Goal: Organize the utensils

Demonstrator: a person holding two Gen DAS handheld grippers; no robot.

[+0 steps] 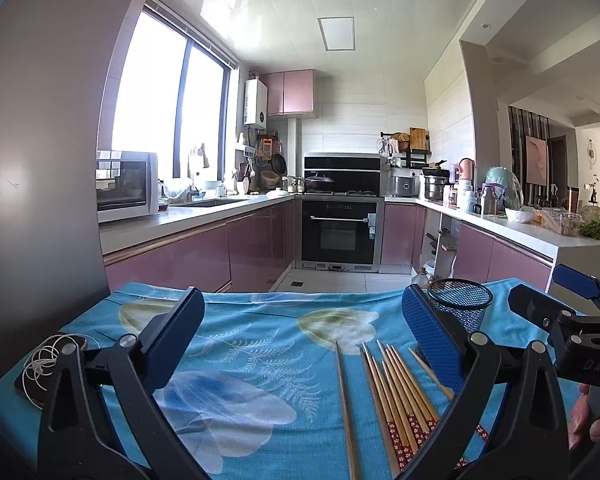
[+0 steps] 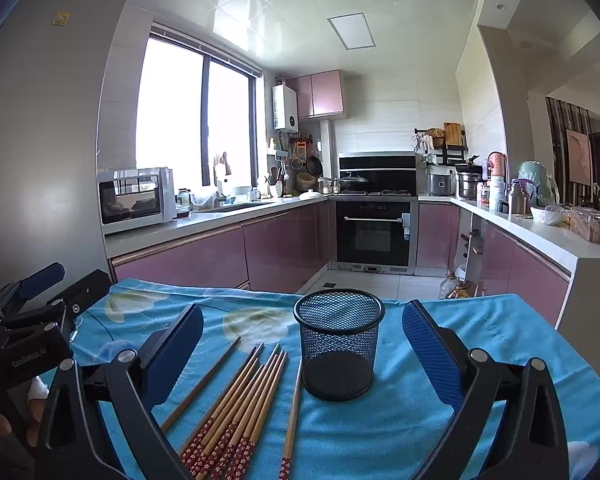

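Note:
Several wooden chopsticks (image 1: 400, 396) with red patterned ends lie flat on the blue floral cloth; they also show in the right wrist view (image 2: 240, 404). An empty black mesh cup (image 2: 338, 346) stands upright just right of them; it also shows in the left wrist view (image 1: 462, 306). My left gripper (image 1: 304, 344) is open and empty above the cloth, left of the chopsticks. My right gripper (image 2: 302, 346) is open and empty, with the cup and chopsticks ahead between its jaws. Each gripper shows at the edge of the other's view.
The table with the blue cloth (image 2: 500, 340) ends at a far edge facing a kitchen floor. A phone with a coiled white cable (image 1: 48, 364) lies at the cloth's left edge. Bottles (image 2: 454, 286) stand on the floor beyond the table.

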